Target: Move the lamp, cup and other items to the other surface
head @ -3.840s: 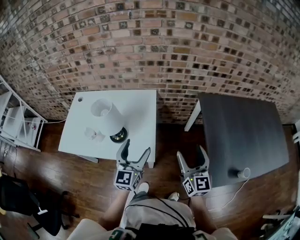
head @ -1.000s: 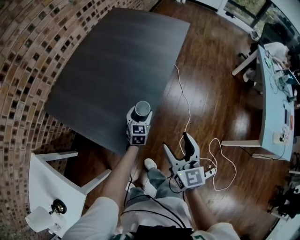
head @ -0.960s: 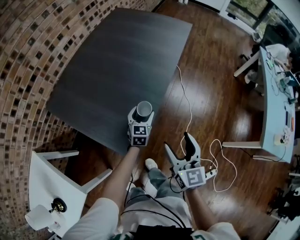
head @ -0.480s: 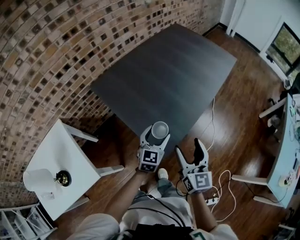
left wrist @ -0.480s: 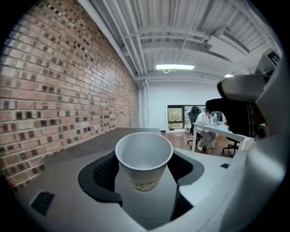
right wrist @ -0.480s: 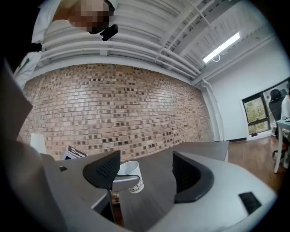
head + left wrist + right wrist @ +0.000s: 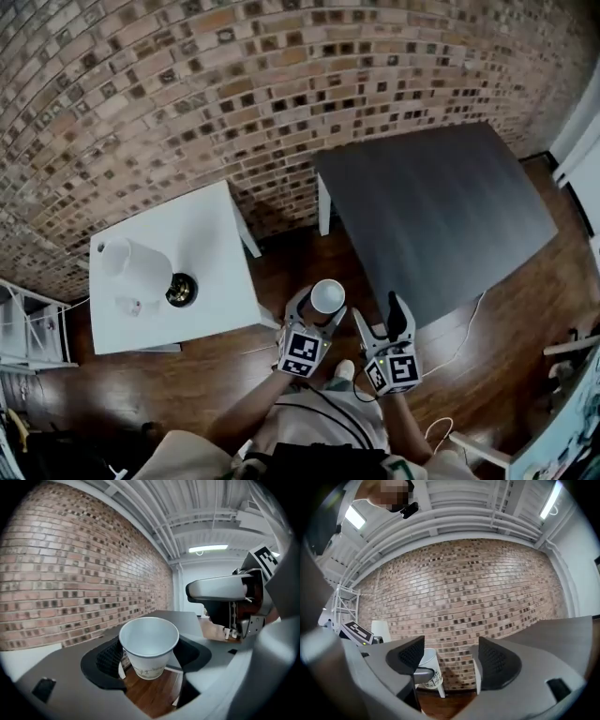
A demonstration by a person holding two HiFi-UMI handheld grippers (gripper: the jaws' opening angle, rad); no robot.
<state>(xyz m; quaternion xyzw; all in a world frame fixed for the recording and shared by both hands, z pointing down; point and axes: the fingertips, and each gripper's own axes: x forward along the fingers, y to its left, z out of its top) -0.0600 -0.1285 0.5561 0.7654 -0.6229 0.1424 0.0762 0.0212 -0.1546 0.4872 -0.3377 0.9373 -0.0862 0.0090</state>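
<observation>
Head view: left gripper (image 7: 320, 310) clamps a white paper cup (image 7: 327, 296), upright, mouth up. The cup is in the air over the wood floor (image 7: 281, 272), in the gap between the two tables and resting on neither. Right gripper (image 7: 379, 316) is just beside it on the right, jaws spread, nothing in them, near the front edge of the dark table (image 7: 441, 202). White table (image 7: 202, 234) is to the left, against the brick wall (image 7: 234, 84). A lamp sits on it, white shade (image 7: 131, 262) next to a dark round base (image 7: 181, 289); whether it stands or is tipped can't be told. A small pale item (image 7: 128, 306) lies just beside the shade, too small to identify.

Left gripper view: both pads press the cup's sides, cup empty inside, faint print low on its wall. Right gripper shows at upper right, dark table top beyond, brick wall left.

Right gripper view: jaws apart with only brick wall between them. The held cup peeks out behind the left jaw. Lamp shade shows far left, dark table top at right with its white leg (image 7: 476, 677) below.
</observation>
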